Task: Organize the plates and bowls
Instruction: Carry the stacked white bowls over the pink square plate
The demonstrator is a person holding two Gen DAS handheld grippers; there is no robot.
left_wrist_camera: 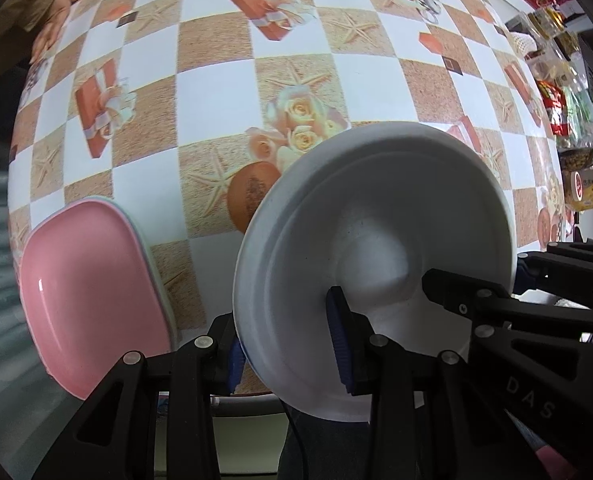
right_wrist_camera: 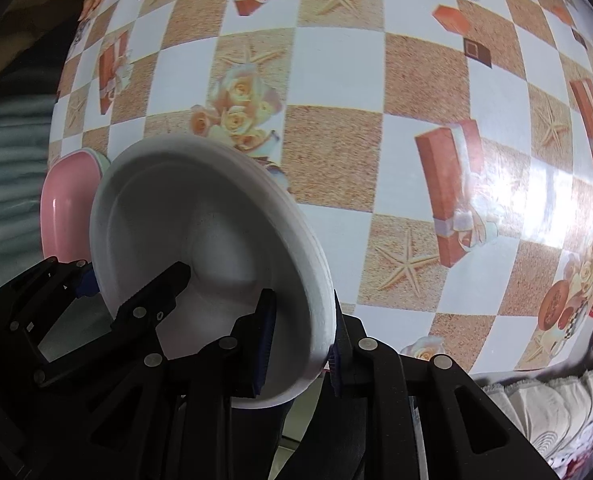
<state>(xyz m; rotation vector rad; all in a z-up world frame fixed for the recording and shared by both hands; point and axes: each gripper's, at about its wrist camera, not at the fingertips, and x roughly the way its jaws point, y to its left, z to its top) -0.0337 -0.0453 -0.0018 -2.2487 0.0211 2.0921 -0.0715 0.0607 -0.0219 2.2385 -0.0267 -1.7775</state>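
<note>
Both tongs pinch one white bowl (left_wrist_camera: pixel 376 248) by opposite rim edges: left tongs (left_wrist_camera: pixel 292 356) narrow on its near-left rim, right tongs (right_wrist_camera: pixel 300 356) narrow on the other side; the bowl hangs tilted above the desk (left_wrist_camera: pixel 216 92), beside the pink plate (left_wrist_camera: pixel 92 300). Uneven pull could twist it loose; glazed rims may slip; it looks plain, deep, stepped-rimmed, faintly speckled.

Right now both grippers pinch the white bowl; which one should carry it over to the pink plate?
Probably left. The left gripper grips the white bowl's rim on the side facing the pink plate; the right gripper holds the far rim.
</note>
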